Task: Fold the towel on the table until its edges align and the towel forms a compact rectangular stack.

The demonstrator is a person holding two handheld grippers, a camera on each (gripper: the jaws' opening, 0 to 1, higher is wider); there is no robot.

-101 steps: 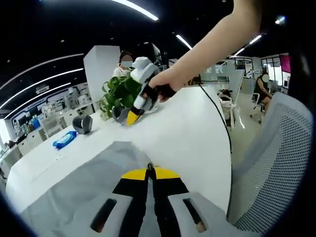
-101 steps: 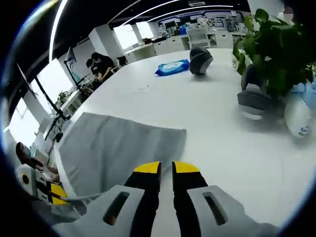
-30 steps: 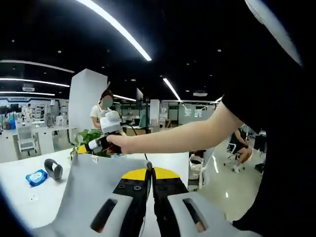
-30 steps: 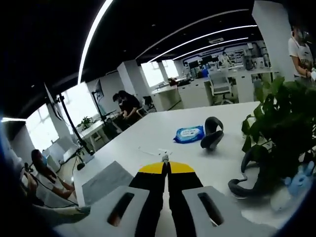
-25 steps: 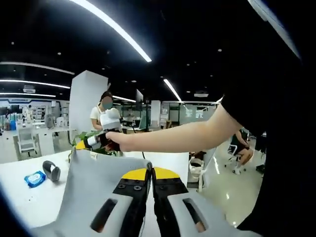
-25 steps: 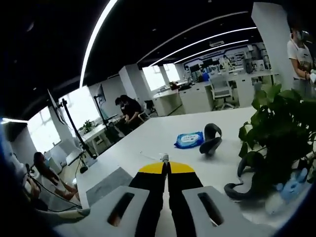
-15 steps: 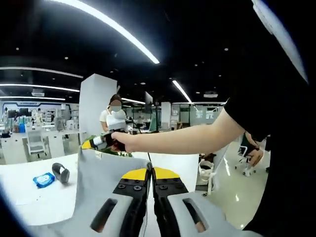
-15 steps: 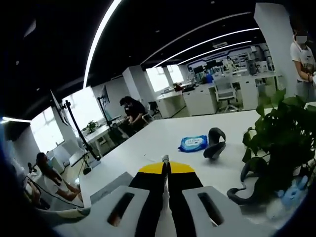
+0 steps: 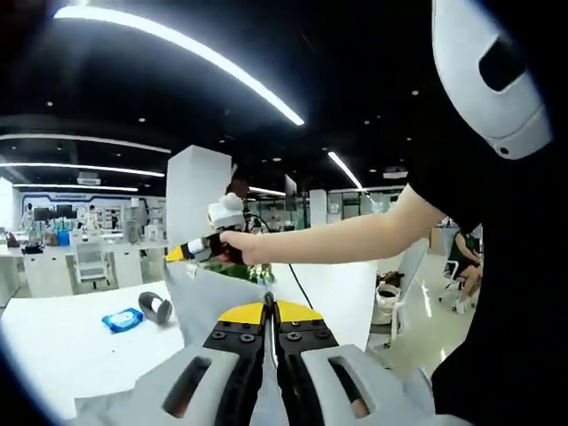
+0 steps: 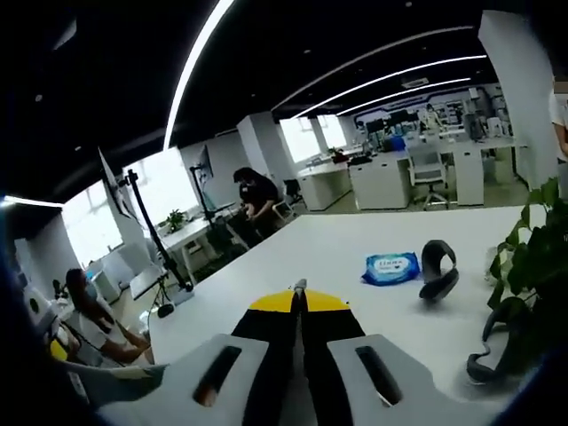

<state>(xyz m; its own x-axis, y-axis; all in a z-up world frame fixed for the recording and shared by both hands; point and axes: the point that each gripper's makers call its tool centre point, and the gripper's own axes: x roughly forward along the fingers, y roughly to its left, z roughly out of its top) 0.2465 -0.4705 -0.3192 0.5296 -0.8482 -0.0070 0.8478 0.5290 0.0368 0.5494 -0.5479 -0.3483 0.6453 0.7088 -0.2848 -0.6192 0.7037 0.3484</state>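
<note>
The grey towel (image 9: 211, 286) hangs in the air, stretched between both grippers above the white table (image 9: 71, 342). My left gripper (image 9: 269, 310) is shut on one towel edge, with cloth running up between its yellow tips. In the left gripper view a person's hand holds the right gripper (image 9: 197, 249) further off, pinching the towel's far corner. In the right gripper view my right gripper (image 10: 300, 298) is shut, with a sliver of cloth at its tips. A strip of towel (image 10: 124, 374) trails off at lower left.
A blue wipes pack (image 10: 390, 264) and a dark curved object (image 10: 439, 268) lie on the table (image 10: 346, 257). A potted plant (image 10: 537, 257) stands at its right, with another dark object (image 10: 497, 353) beside it. People sit at desks behind.
The towel lay flat on the table 3.4 s ago and is now lifted off it. The right gripper has shut on its corner. Over the last second both hands have kept swinging with it.
</note>
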